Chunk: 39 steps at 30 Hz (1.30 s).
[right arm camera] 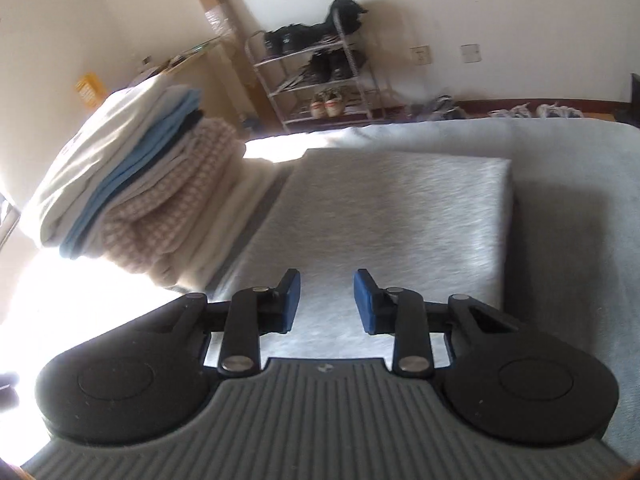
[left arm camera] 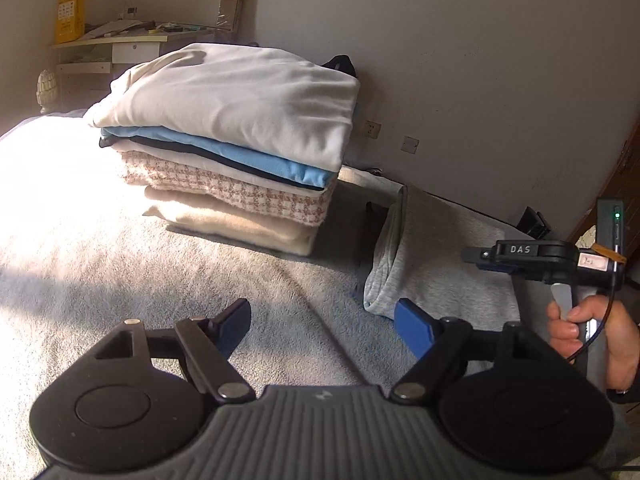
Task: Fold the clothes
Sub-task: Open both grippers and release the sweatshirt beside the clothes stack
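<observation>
A folded light grey garment (right arm camera: 384,224) lies flat on the bed; in the left wrist view this grey garment (left arm camera: 436,256) sits at the right. My right gripper (right arm camera: 326,300) hovers just over its near edge, open, with nothing between its blue pads. Over the bed cover, left of the garment, my left gripper (left arm camera: 322,326) stands wide open and empty. A stack of folded clothes (left arm camera: 236,132), cream on top, then blue, checked and beige, rests behind it; the same stack (right arm camera: 132,184) shows at the left of the right wrist view.
The grey bed cover (left arm camera: 120,264) has bright sun on its left part. A person's hand (left arm camera: 592,340) holds the right gripper's handle at the right. A shoe rack (right arm camera: 316,80) stands against the wall beyond the bed. A desk (left arm camera: 132,40) stands in the corner.
</observation>
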Each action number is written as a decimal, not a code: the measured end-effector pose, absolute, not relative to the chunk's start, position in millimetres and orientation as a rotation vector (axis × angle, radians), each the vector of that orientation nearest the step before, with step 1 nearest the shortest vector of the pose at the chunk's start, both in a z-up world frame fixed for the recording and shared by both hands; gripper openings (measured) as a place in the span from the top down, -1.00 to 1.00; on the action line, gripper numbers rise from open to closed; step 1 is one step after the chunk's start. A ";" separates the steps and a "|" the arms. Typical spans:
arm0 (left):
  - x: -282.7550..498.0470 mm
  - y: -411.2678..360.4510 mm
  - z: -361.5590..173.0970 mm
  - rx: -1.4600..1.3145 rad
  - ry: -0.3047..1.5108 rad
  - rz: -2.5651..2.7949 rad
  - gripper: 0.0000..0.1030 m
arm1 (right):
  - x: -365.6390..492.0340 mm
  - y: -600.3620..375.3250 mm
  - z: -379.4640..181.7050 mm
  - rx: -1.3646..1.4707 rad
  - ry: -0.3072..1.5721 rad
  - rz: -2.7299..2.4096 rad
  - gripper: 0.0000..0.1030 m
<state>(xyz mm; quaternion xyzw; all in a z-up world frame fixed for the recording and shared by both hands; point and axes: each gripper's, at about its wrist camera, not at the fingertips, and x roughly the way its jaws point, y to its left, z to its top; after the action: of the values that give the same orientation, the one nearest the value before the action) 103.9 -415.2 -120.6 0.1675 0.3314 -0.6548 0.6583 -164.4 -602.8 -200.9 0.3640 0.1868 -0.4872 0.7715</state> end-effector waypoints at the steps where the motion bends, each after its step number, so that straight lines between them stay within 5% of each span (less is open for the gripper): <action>1: 102.4 -416.8 -116.7 0.397 0.715 -1.484 -0.62 | -156.8 -600.2 -200.4 0.805 0.410 -1.032 0.42; 5: 97.5 -412.3 -103.7 0.376 0.590 -1.468 -0.63 | -131.7 -588.3 -199.9 0.872 0.450 -0.997 0.40; 18: 117.7 -356.2 -113.9 0.605 0.628 -1.527 -0.64 | -80.2 -529.9 -170.3 0.878 0.561 -1.084 0.40; 39: 159.9 -230.3 -32.1 0.076 0.622 -1.823 -0.72 | -122.1 -344.3 -23.1 0.635 0.390 -1.481 0.37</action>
<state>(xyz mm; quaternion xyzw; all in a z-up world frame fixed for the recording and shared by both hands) 159.9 -230.3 -32.1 0.0323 0.2649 -0.7769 0.5703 -122.1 -344.3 -23.1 0.2821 0.1733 -0.6587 0.6756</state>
